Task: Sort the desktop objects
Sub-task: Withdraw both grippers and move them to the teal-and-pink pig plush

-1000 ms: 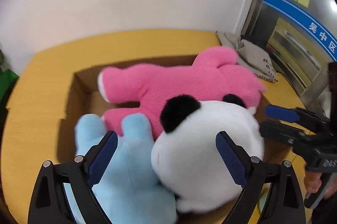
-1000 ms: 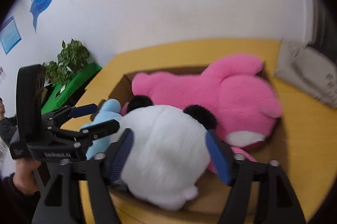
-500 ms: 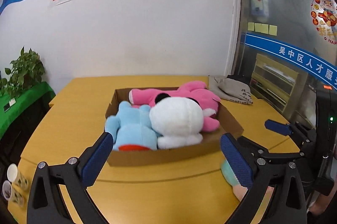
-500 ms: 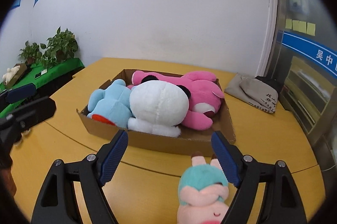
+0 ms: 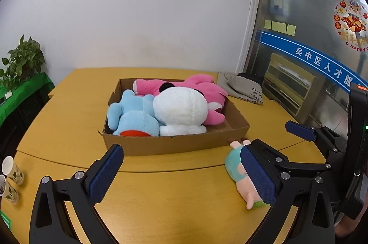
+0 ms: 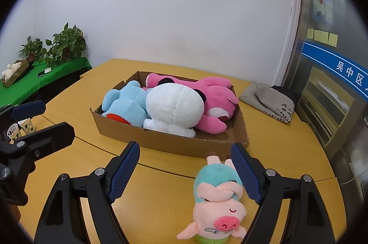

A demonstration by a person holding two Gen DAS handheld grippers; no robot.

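Grippers, left (image 5: 184, 172) and right (image 6: 186, 171), now pulled back from the box (image 6: 174, 140), wide open and empty, so we go for the pig (image 6: 217, 200) next.

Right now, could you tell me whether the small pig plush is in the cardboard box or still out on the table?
Out. The pig plush lies on the table in front of the cardboard box.

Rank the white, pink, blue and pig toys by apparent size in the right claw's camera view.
1. White plush and pink plush: too alike, partly overlapping, unranked.
2. Blue plush.
3. Pig plush: smallest, though nearness to the camera enlarges it.
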